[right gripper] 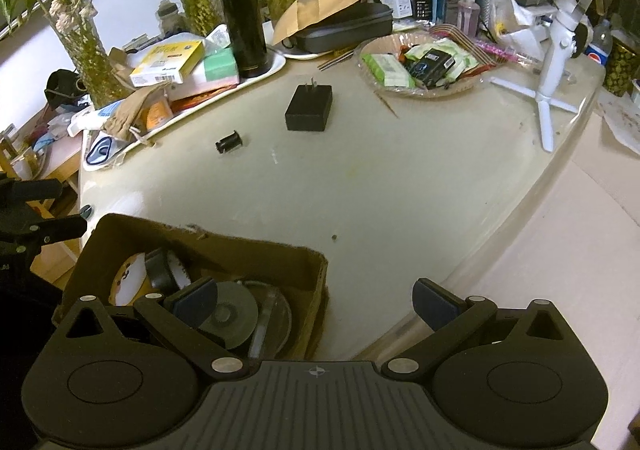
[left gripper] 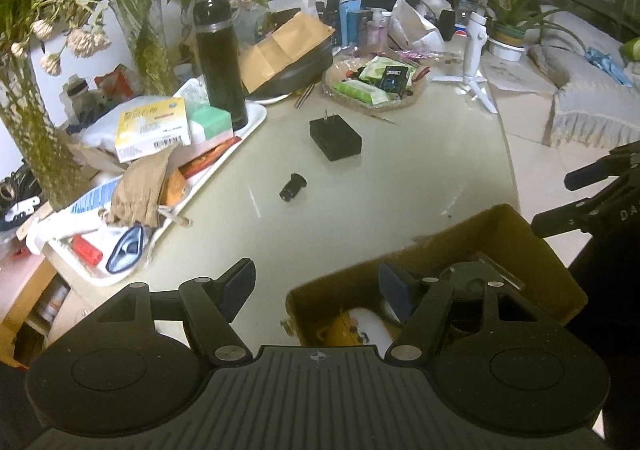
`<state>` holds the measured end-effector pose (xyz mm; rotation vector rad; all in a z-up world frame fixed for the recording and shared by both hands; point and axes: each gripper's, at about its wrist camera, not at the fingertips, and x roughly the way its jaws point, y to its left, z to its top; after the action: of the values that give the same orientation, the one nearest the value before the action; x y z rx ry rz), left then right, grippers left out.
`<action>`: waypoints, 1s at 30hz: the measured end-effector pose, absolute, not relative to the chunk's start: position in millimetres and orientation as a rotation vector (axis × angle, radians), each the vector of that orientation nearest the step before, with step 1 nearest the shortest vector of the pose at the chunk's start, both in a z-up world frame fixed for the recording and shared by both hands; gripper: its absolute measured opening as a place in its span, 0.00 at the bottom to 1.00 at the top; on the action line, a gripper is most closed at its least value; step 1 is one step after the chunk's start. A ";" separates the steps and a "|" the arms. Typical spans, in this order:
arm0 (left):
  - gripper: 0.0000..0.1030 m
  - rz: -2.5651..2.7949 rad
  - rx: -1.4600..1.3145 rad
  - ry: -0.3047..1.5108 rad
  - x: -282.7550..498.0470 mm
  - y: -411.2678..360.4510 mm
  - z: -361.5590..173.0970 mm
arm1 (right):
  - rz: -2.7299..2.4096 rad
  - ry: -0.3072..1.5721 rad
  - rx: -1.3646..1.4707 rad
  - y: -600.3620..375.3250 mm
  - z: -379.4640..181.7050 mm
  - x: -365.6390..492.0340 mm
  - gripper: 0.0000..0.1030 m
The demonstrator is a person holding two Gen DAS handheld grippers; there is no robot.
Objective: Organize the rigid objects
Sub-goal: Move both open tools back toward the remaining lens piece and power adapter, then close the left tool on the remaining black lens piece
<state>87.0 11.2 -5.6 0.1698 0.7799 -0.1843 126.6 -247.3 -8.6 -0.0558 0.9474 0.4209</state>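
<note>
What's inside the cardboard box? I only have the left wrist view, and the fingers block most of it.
Observer: The right wrist view shows a grey disc lying in the cardboard box, nearest that camera.
Operator: Is the right gripper carrying anything?
Observer: No. The right gripper is open, with nothing between its fingers; one hangs over the box.
Operator: Anything beyond the white tripod?
Observer: A dark cup with a yellow pattern stands past it, beside a Pepsi bottle.
</note>
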 end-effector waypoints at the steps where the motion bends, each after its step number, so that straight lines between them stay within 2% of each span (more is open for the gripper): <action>1: 0.66 -0.185 0.171 0.778 89.3 11.6 -5.7 | 0.418 0.946 -0.053 -247.7 -8.8 127.7 1.00; 23: 0.65 -0.254 0.253 0.734 154.2 12.7 -15.3 | 0.388 0.944 -0.023 -256.9 -12.0 150.2 1.00; 30: 0.59 -0.244 0.268 0.748 177.6 17.0 -24.8 | 0.377 0.935 -0.037 -259.6 -11.4 155.1 1.00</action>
<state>177.6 17.0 -24.8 0.2677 0.7485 -0.2438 155.1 -259.6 -11.4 -0.0370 0.9351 0.3773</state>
